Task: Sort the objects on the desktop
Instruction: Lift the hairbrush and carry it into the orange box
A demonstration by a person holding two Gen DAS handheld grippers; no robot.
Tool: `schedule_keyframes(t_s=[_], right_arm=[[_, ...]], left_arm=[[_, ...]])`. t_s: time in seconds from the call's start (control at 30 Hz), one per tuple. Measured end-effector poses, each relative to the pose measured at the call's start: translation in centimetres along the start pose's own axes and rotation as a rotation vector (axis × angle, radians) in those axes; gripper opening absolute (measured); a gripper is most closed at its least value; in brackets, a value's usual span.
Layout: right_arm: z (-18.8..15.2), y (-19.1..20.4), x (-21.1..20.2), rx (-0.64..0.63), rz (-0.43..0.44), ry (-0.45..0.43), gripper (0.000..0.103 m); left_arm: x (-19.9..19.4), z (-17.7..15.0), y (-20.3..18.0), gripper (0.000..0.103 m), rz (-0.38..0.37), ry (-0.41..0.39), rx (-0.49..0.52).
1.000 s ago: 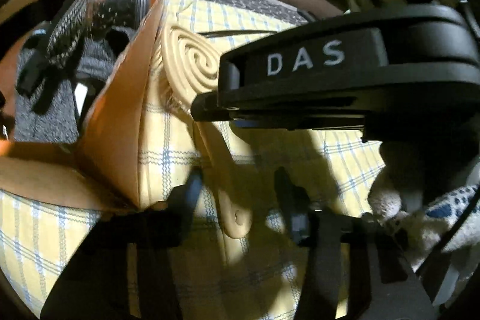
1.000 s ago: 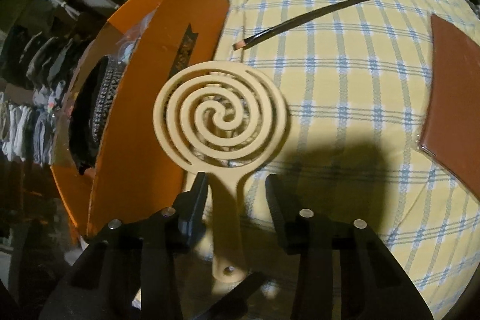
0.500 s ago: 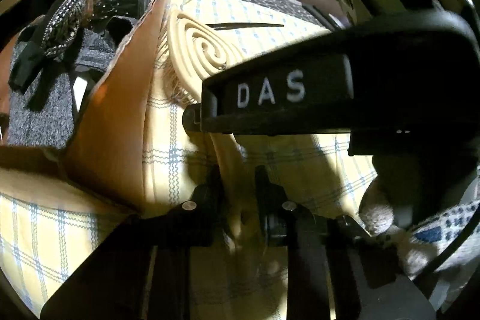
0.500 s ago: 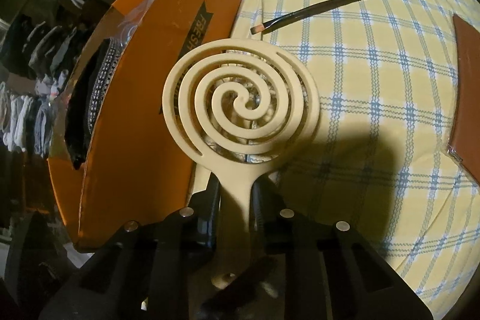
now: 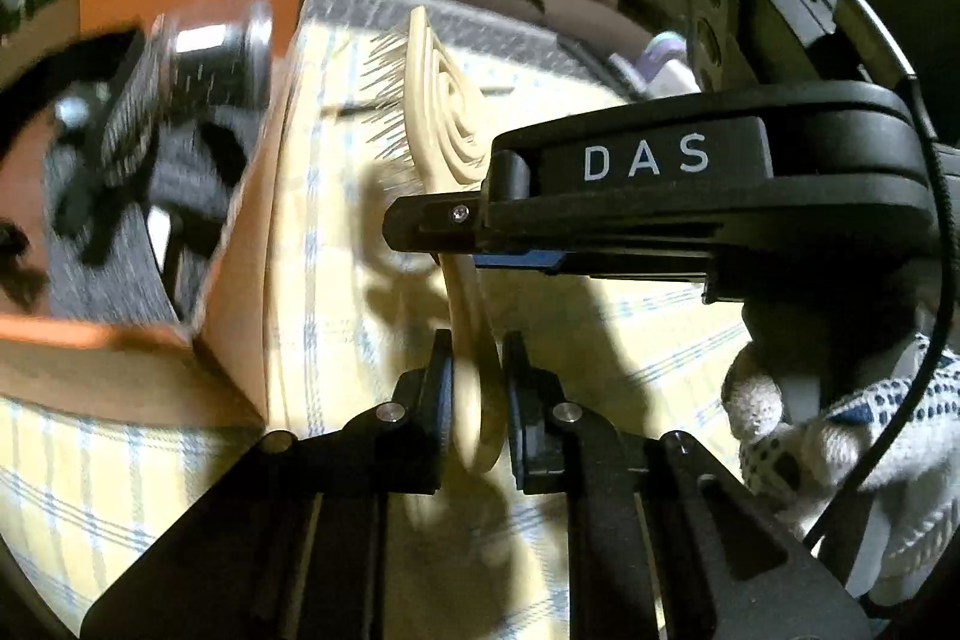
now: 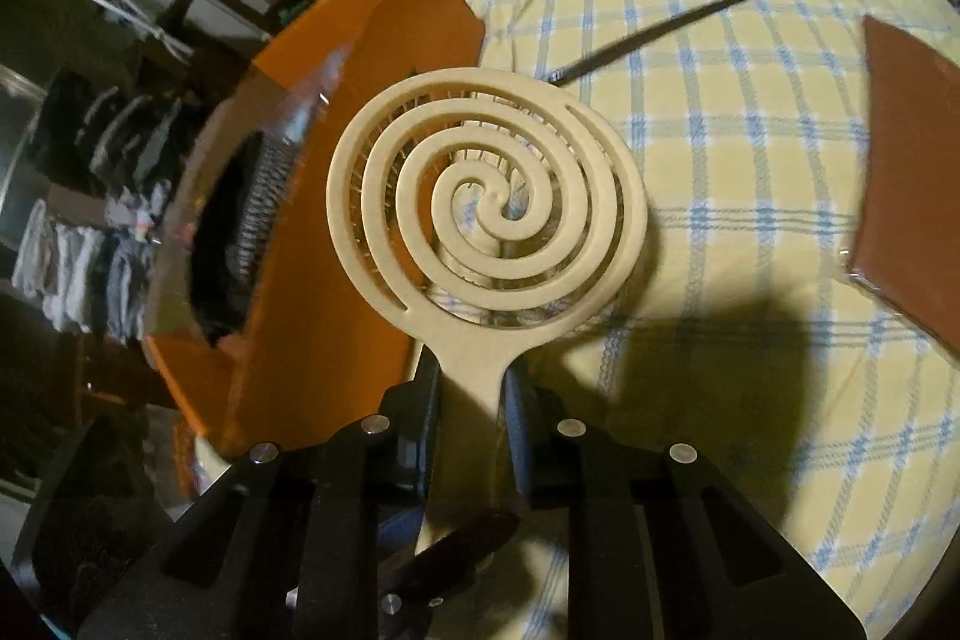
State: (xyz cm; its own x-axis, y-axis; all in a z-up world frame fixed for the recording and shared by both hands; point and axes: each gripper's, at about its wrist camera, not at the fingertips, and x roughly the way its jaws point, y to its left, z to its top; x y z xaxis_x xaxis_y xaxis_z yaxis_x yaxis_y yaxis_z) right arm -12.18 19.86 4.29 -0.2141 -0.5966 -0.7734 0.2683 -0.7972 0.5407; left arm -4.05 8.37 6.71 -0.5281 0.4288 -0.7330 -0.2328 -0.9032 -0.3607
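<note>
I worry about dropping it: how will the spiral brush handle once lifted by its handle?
The brush probably stays stiff: its head holds flat above the cloth. It looks light, being mostly open spiral. The right gripper pinches only the narrow handle, so it may swivel.

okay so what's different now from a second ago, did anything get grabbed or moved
Both hand-held grippers, left and right, were open a second ago and have shut on the handle of the cream spiral brush. The brush has been lifted off the checked cloth and tipped up, bristles toward the orange box. The dark pencil and brown pad have not moved.
</note>
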Motion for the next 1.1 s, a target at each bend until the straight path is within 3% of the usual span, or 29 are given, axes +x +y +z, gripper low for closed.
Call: schedule_keyframes(t_s=[0.1,0.23,0.4,0.6,0.73,0.9,1.1], right_arm=[[0.4,1.7,-2.1,-0.012,0.026,-0.058,0.02],[1.4,4.3,-3.8,-0.032,0.065,-0.13,0.02],[2.7,7.8,-3.6,-0.053,0.103,-0.185,0.02],[4.0,10.7,-0.7,-0.062,0.143,-0.178,0.02],[4.8,13.1,2.0,-0.093,0.145,-0.158,0.02],[4.8,16.2,5.9,-0.2,0.03,-0.105,0.02],[4.1,17.5,9.0,-0.312,-0.073,-0.035,0.019]], left_arm=[[-3.5,-0.8,-0.4,0.014,-0.016,-0.058,0.03],[-6.5,1.5,0.3,0.014,-0.035,-0.121,0.044],[-6.8,3.6,0.5,0.01,-0.032,-0.159,0.014],[-8.1,6.0,5.5,0.009,0.002,-0.17,-0.04],[-8.0,5.7,9.4,0.009,0.012,-0.151,-0.101],[-8.2,4.6,12.9,0.011,-0.009,-0.106,-0.198],[-7.5,3.3,14.4,0.011,-0.031,-0.046,-0.283]])
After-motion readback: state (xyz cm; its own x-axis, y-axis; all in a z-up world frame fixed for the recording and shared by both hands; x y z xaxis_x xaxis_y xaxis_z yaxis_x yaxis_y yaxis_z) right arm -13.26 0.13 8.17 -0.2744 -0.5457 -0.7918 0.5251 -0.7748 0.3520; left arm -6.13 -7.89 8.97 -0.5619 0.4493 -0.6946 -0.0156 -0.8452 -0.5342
